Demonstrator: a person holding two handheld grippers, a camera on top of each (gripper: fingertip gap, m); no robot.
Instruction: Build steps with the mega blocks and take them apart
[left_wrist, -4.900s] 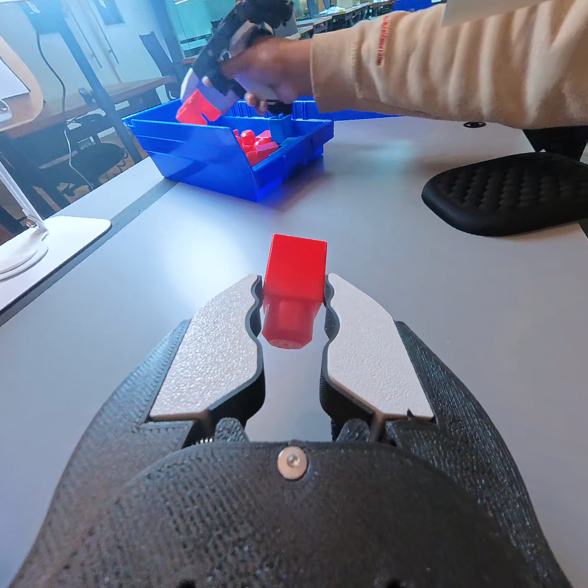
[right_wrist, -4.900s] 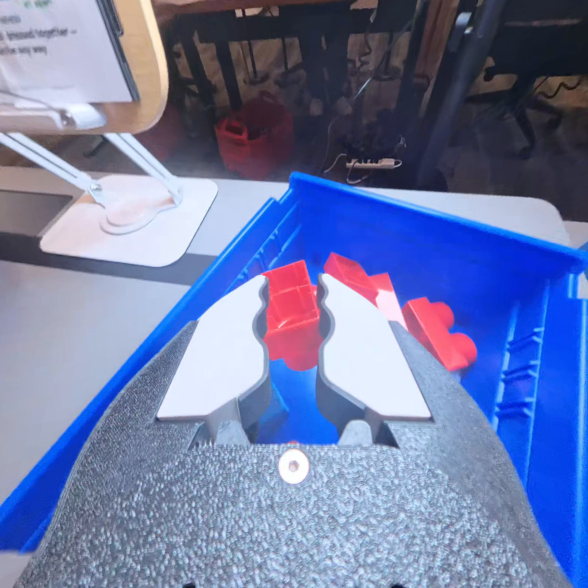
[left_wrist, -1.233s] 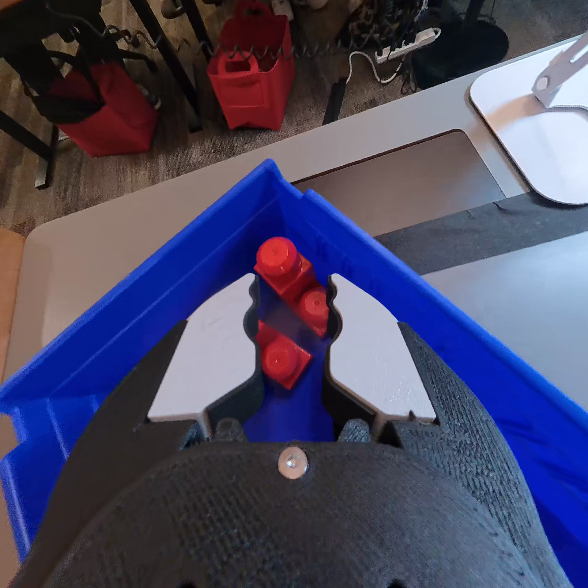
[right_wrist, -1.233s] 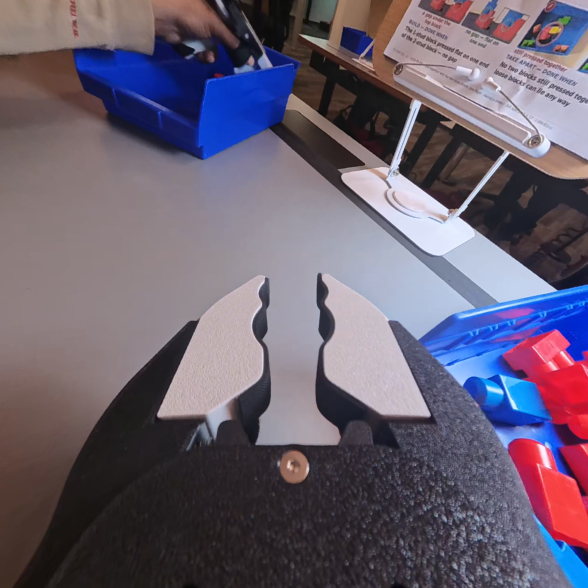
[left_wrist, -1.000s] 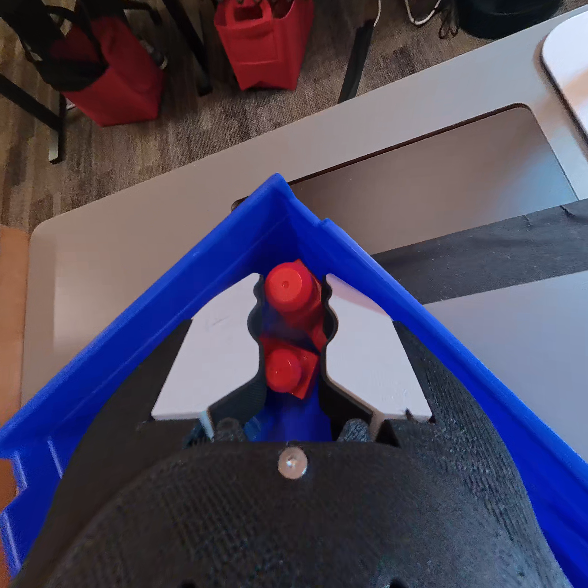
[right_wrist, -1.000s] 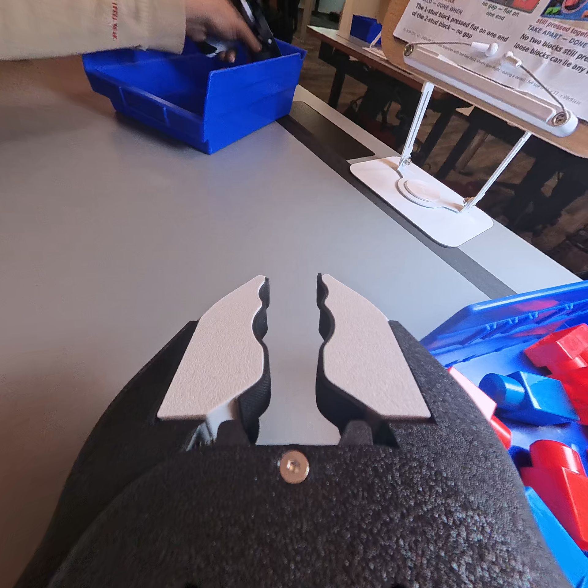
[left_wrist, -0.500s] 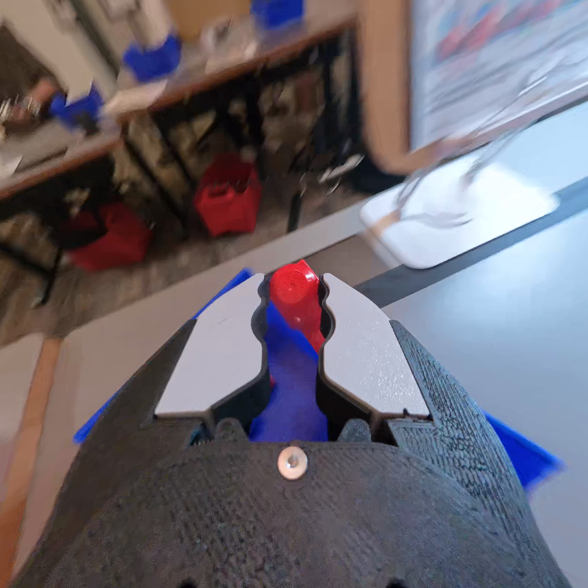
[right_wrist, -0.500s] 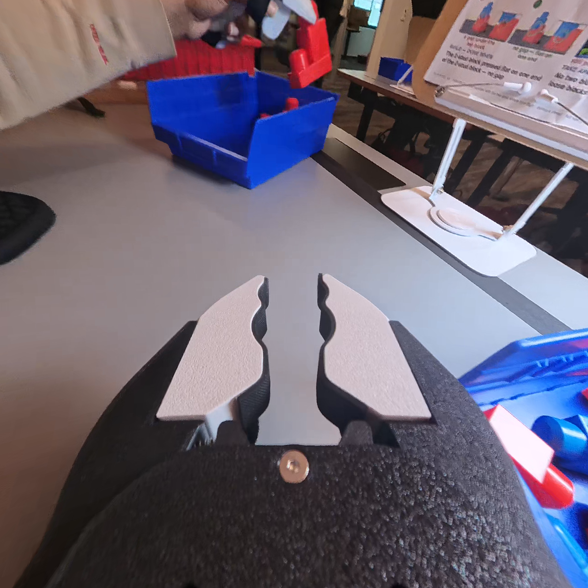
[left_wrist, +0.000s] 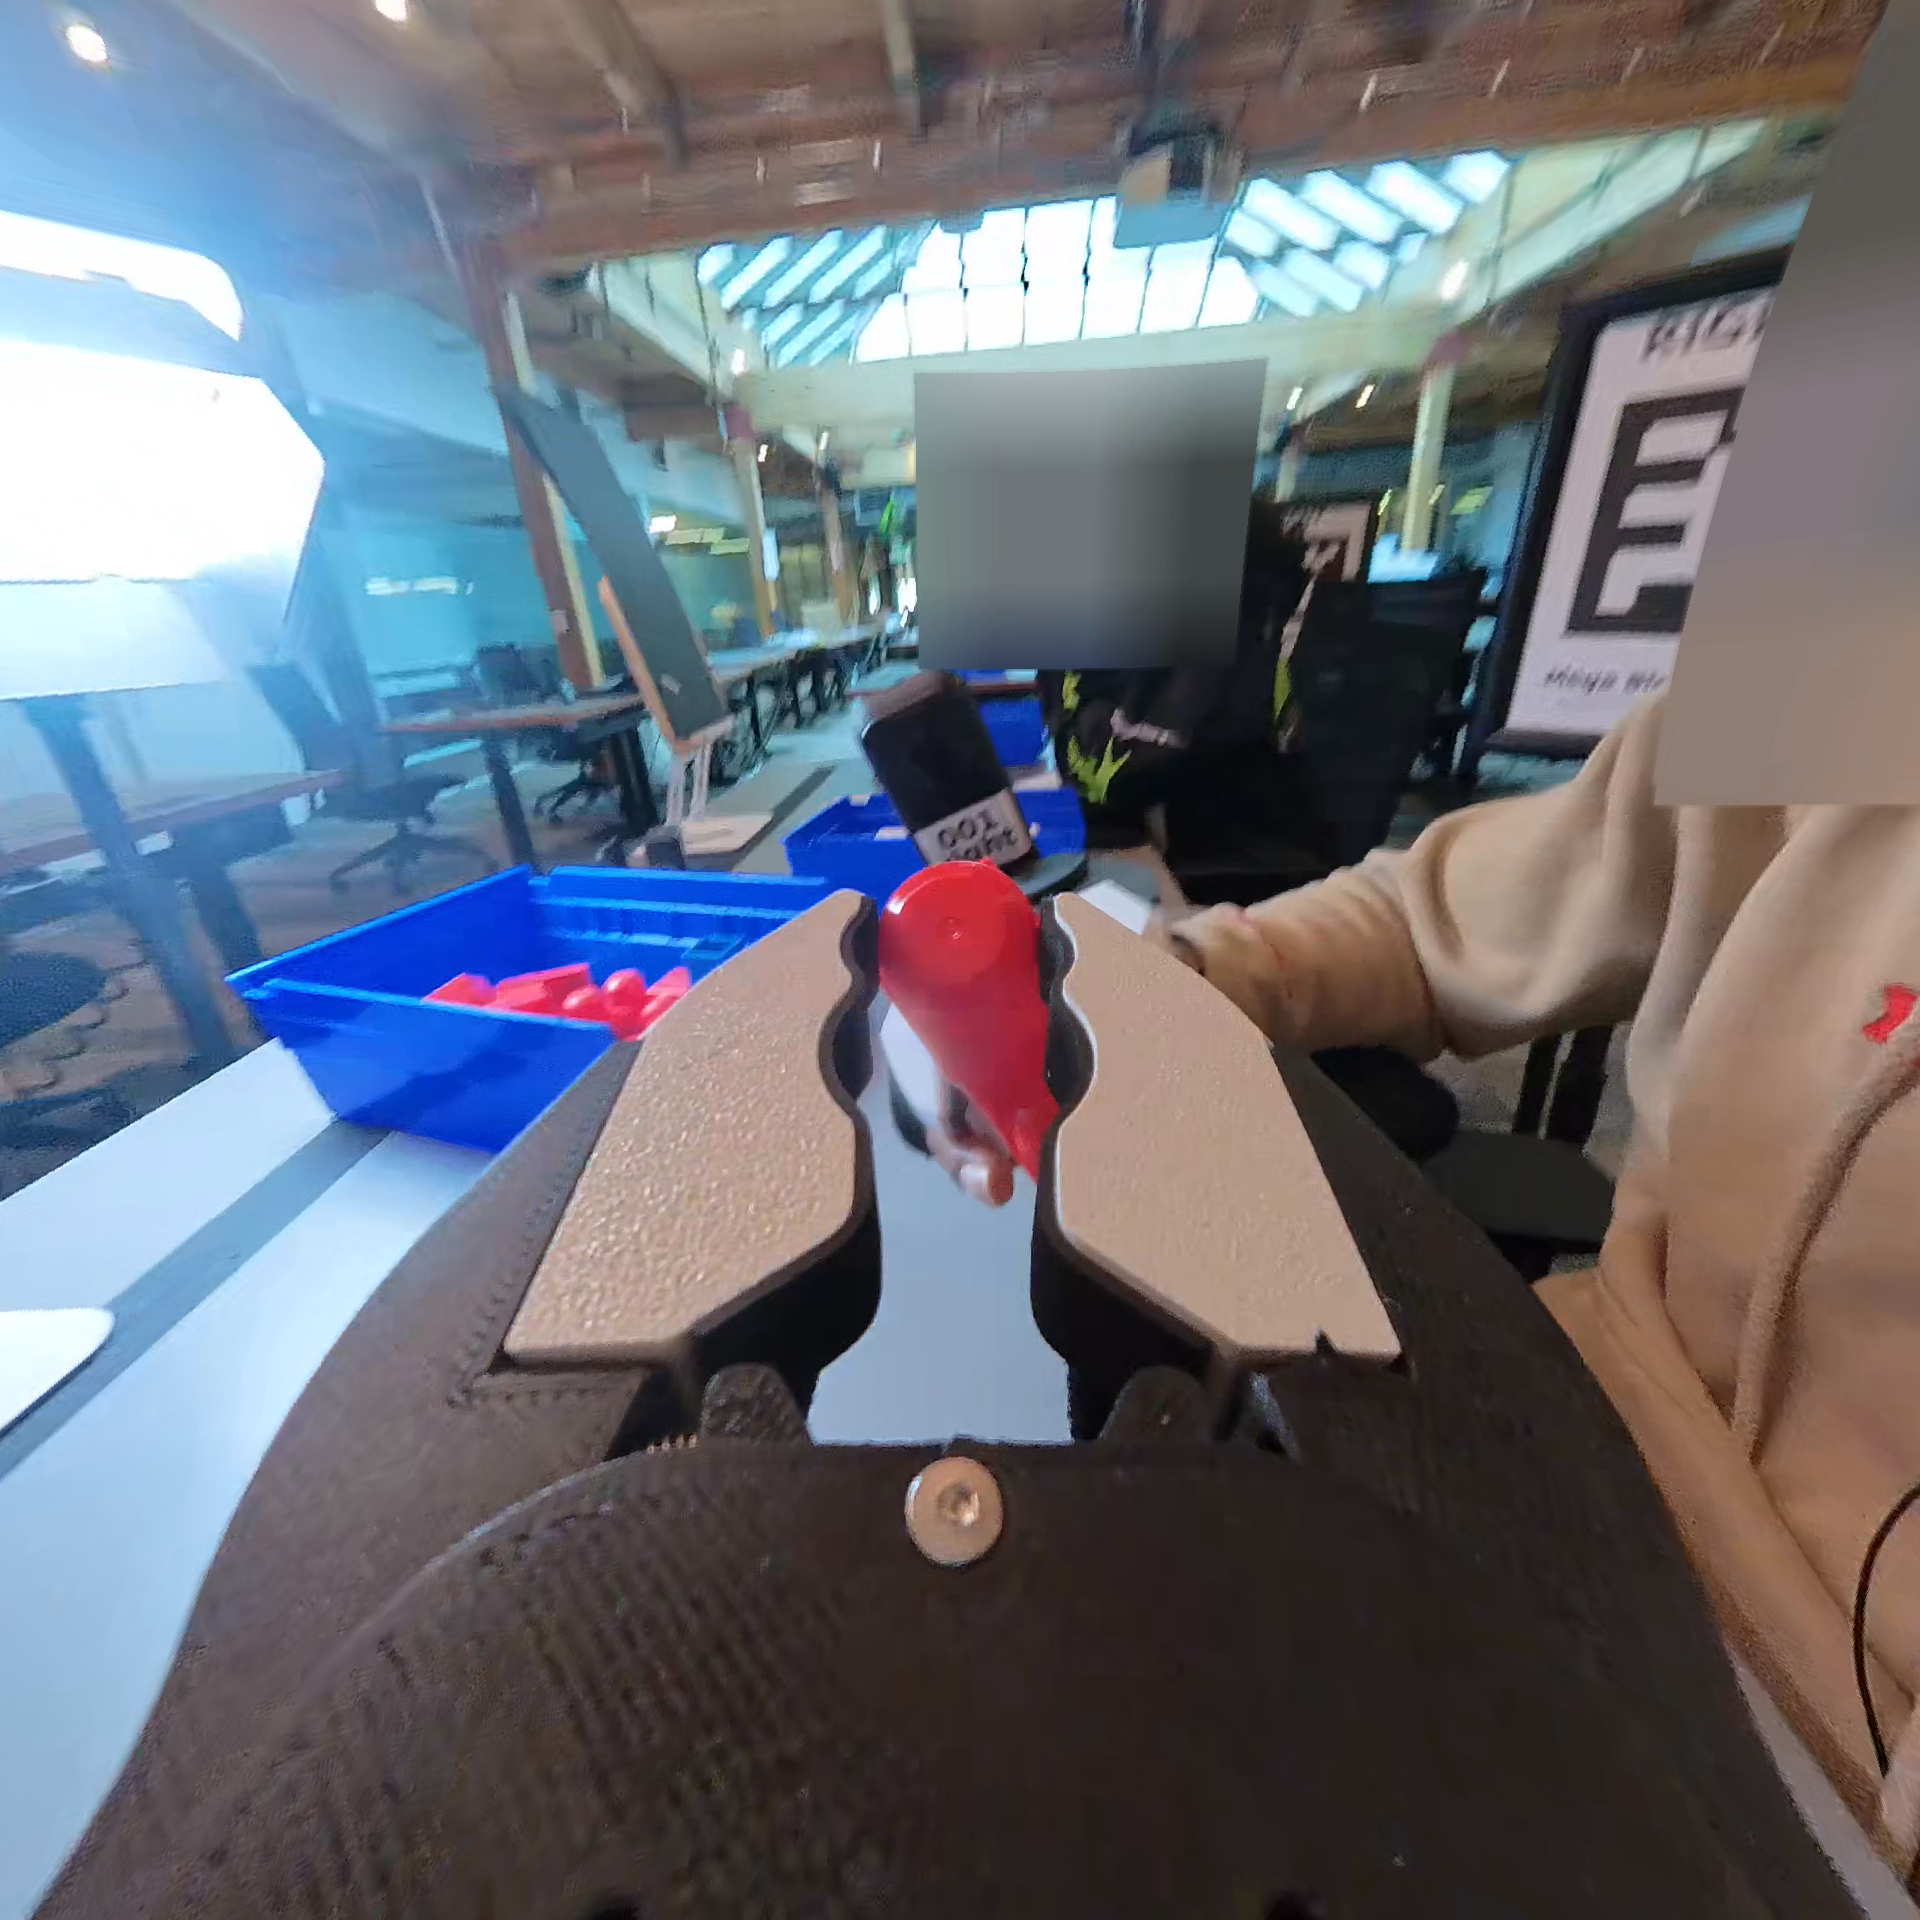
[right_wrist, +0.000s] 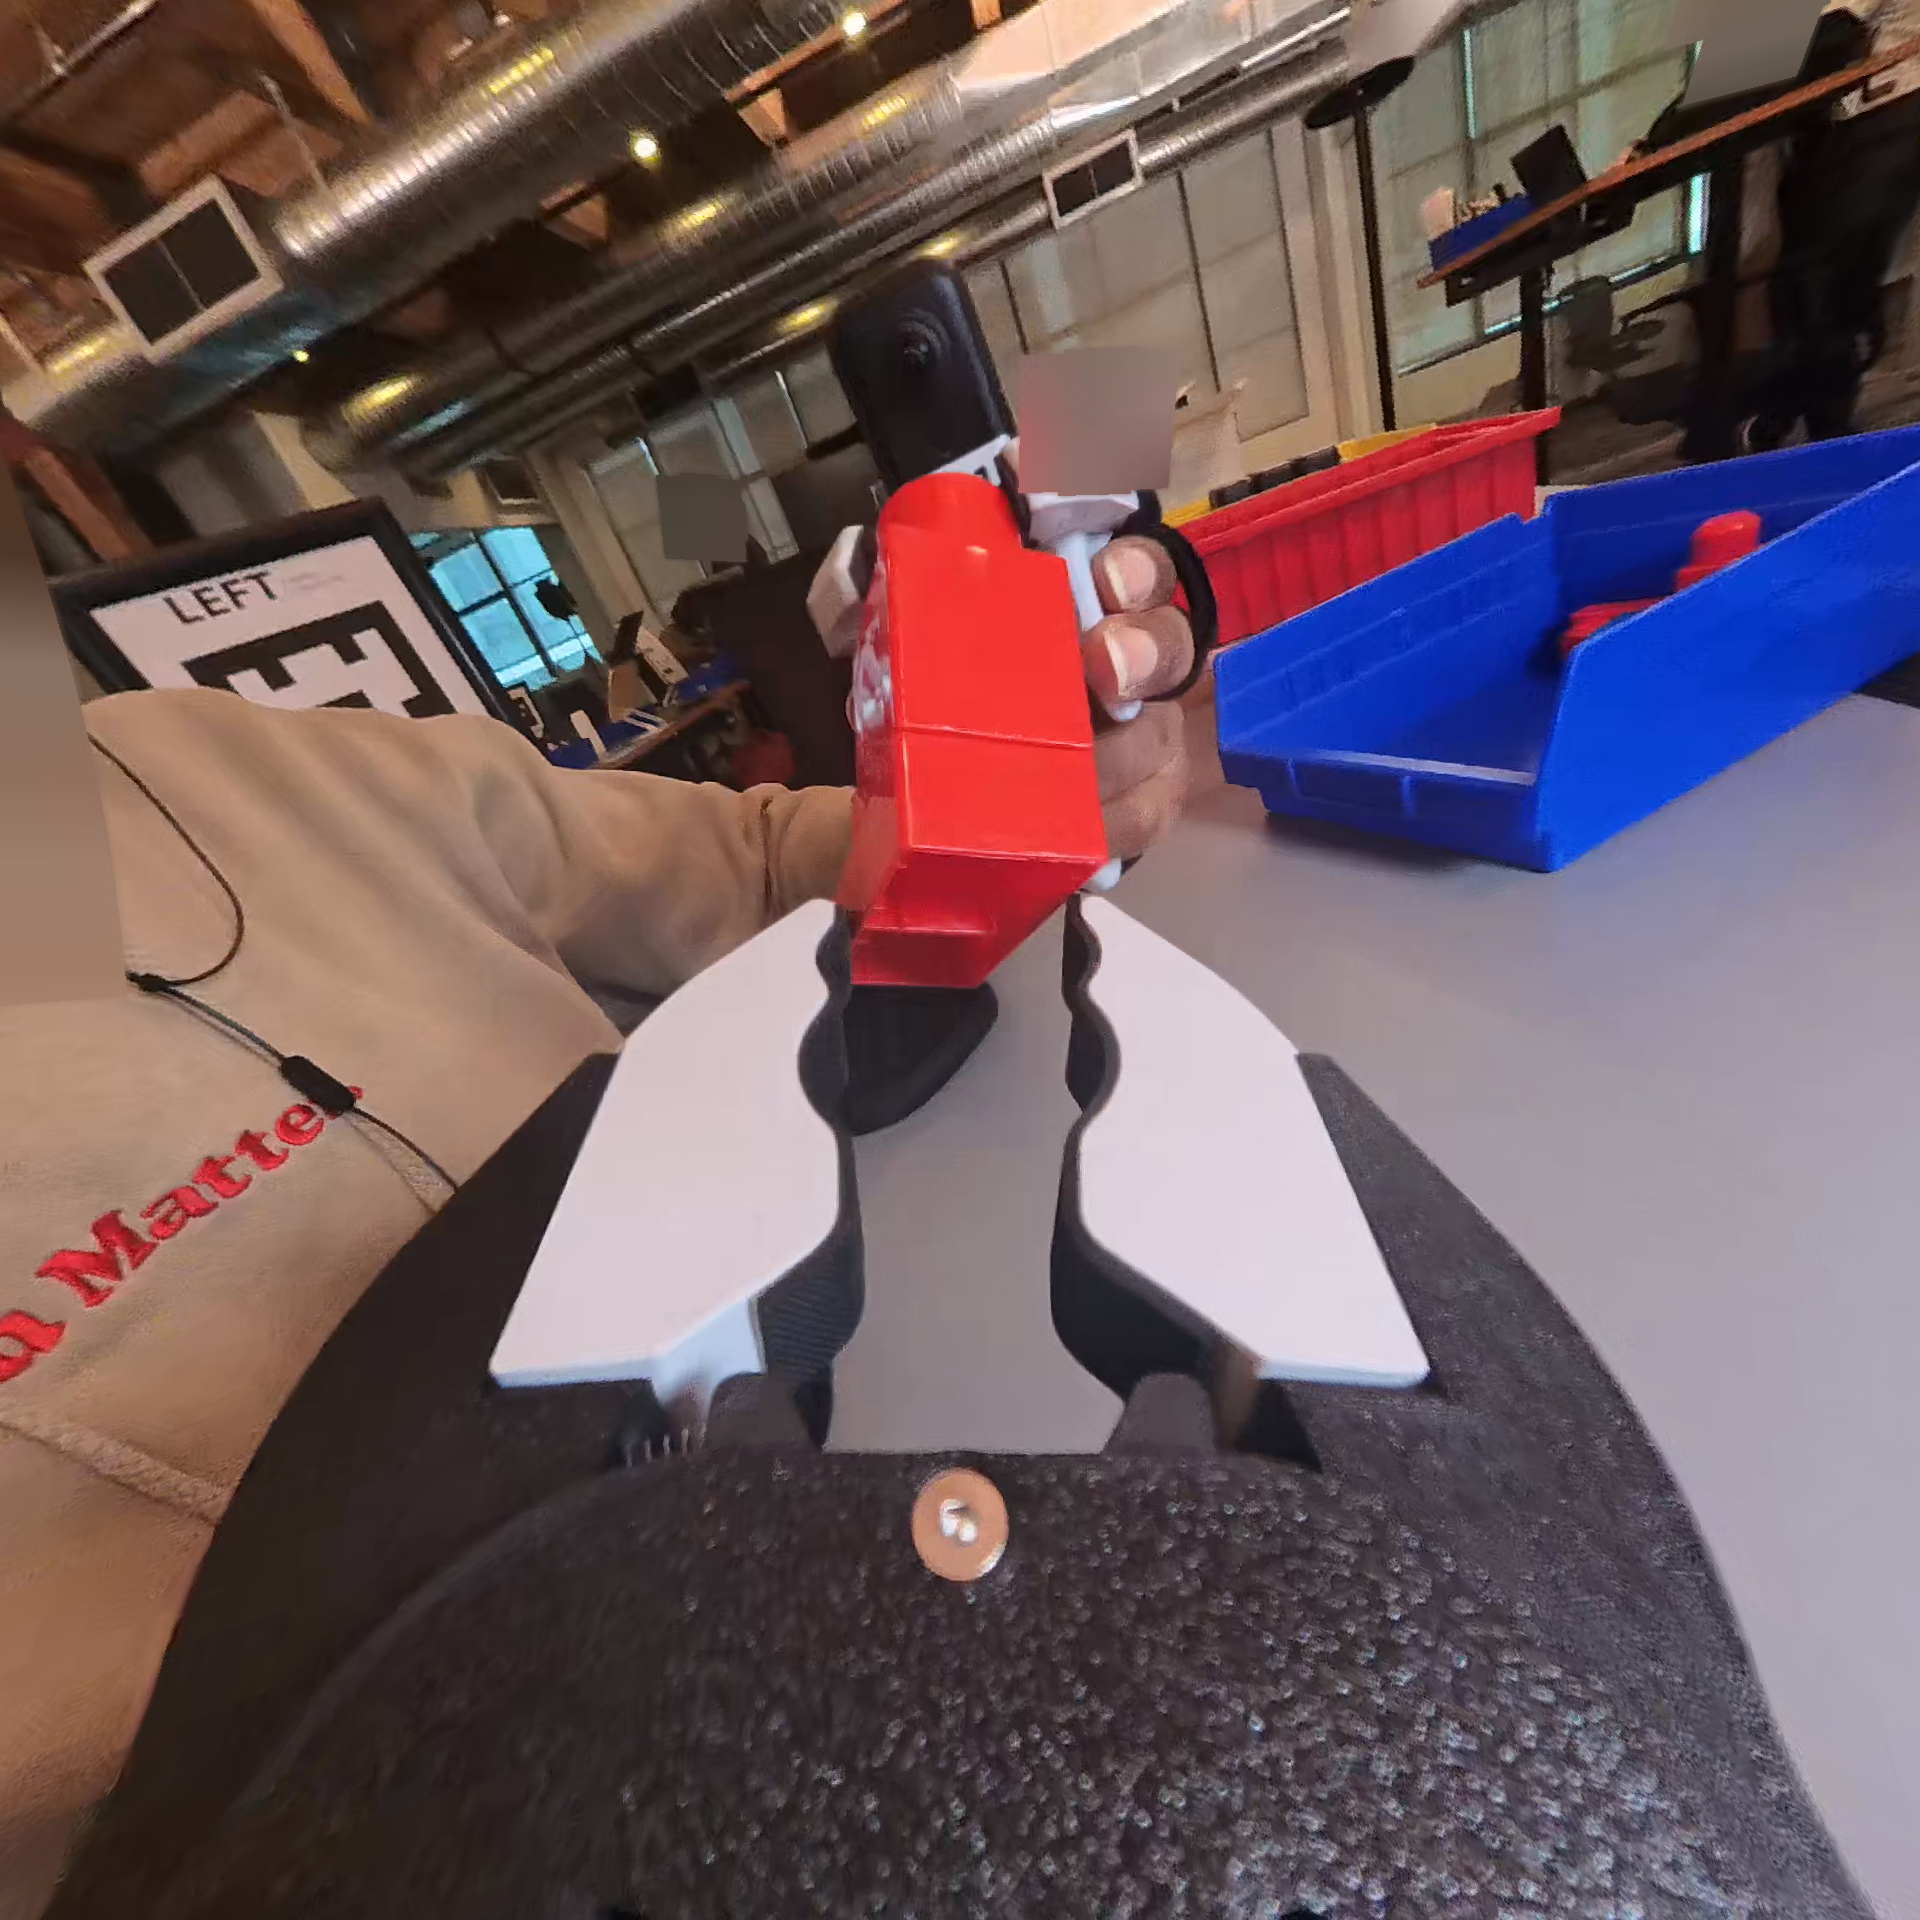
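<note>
Your left gripper (left_wrist: 958, 971) is clamped on a red plastic mega block (left_wrist: 966, 997), its pale textured fingers (left_wrist: 727, 1122) pressed against the block's two sides, with a round stud facing the camera at the far end. You hold it up in the air above the grey table (left_wrist: 114, 1507), well clear of the surface.

In the right wrist view that same red block (right_wrist: 971, 727) appears as a tall stepped piece, tilted slightly, with seams across its face suggesting more than one block joined; how many, you cannot tell for sure. Your left hand (right_wrist: 1138, 675) wraps the handle of the gripper just behind it.

Your right gripper (right_wrist: 956, 925) stands with its white fingers (right_wrist: 707, 1164) apart, and nothing is between them. The lower end of the red block sits just at the far tips of those fingers; whether it touches them cannot be told from here.

A blue plastic bin (left_wrist: 436, 1029) with loose red blocks (left_wrist: 566, 992) inside rests on the table to the far left in the left wrist view. In the right wrist view, another blue plastic bin (right_wrist: 1538, 707) lies to the far right, also holding a few red pieces (right_wrist: 1662, 592), with a red plastic bin (right_wrist: 1371, 509) beyond it. Your beige sleeve (right_wrist: 582, 831) crosses the left side.
</note>
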